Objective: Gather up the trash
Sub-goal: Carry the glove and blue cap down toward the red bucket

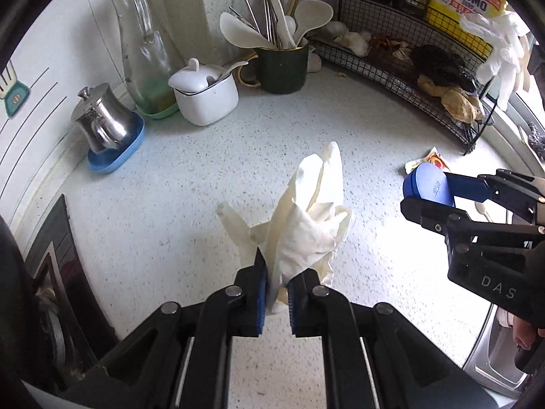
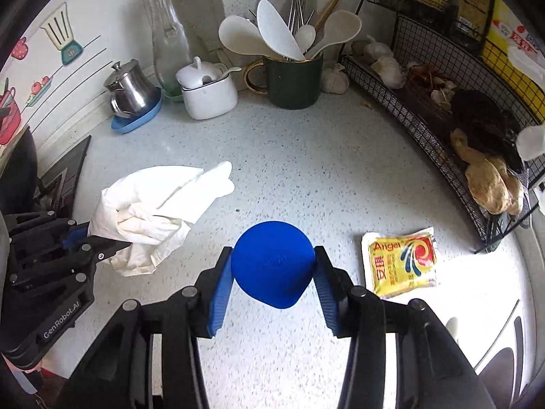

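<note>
"OMO" on yellow detergent pack [image 1: 463,3] in far-right rack; "Angel" on yellow sachet [image 2: 400,262] at right; "GenRobot.AI" on left gripper [image 2: 126,245]; "DAS" on right gripper [image 1: 427,201].

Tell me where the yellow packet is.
The yellow packet lies flat on the counter, right of the blue cap in the right wrist view, near the wire rack's end.

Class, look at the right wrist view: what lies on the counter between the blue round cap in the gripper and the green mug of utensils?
Nothing: in the right wrist view only bare speckled countertop separates the blue cap from the green mug.
</note>
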